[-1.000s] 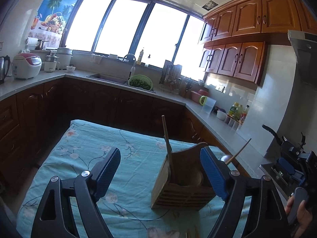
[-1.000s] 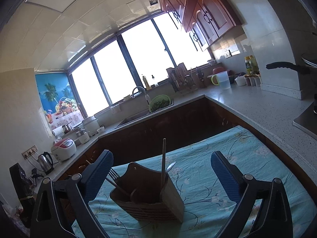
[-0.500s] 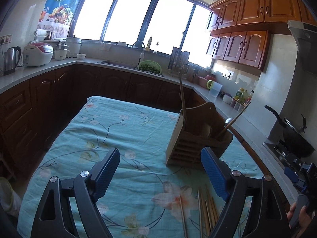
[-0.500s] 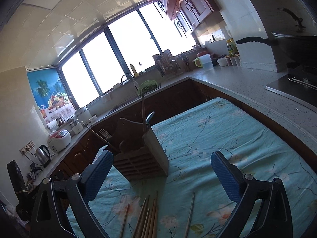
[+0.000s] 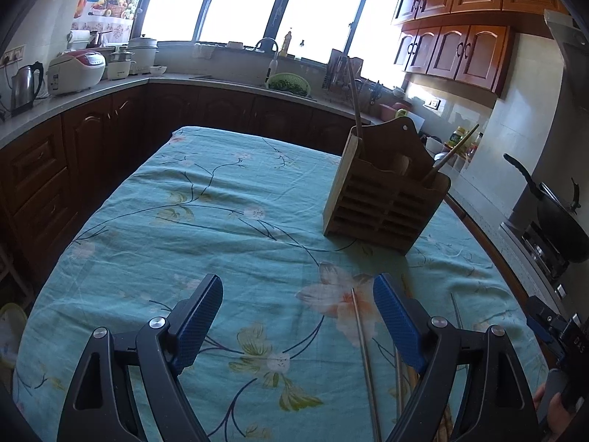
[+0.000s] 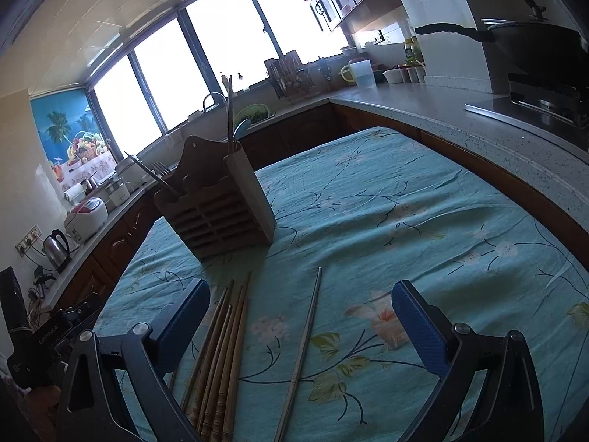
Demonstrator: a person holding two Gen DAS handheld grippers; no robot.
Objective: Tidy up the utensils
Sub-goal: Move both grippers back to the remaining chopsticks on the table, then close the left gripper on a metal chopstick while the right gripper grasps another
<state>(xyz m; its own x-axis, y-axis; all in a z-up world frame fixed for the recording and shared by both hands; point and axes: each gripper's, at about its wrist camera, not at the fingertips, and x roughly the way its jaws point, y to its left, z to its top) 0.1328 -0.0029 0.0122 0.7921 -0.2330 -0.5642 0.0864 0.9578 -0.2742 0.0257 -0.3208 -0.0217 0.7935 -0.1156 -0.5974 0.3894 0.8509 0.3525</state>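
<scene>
A slatted wooden utensil holder [image 5: 386, 199] [image 6: 221, 213] stands on the floral teal tablecloth [image 5: 206, 228] [image 6: 386, 213], with a chopstick, a spoon and a fork sticking out of it. A bundle of wooden chopsticks [image 6: 221, 353] lies flat on the cloth, beside a single metal chopstick [image 6: 303, 346] [image 5: 362, 353]. My right gripper [image 6: 300, 320] is open above them, the bundle near its left finger and the metal one between the fingers. My left gripper [image 5: 298, 316] hangs open over the cloth, nothing between its fingers.
Dark wooden cabinets and a pale counter [image 6: 478, 125] wrap around the table. A black wok [image 6: 533, 40] sits on the stove at the right. A rice cooker [image 5: 75, 70] and kettle [image 5: 24, 84] stand on the left counter, a sink and green colander under the window.
Both grippers tilted down and sank toward the table. The holder slid up in both views, and the loose chopsticks on the cloth came into sight. Neither gripper changed its opening.
</scene>
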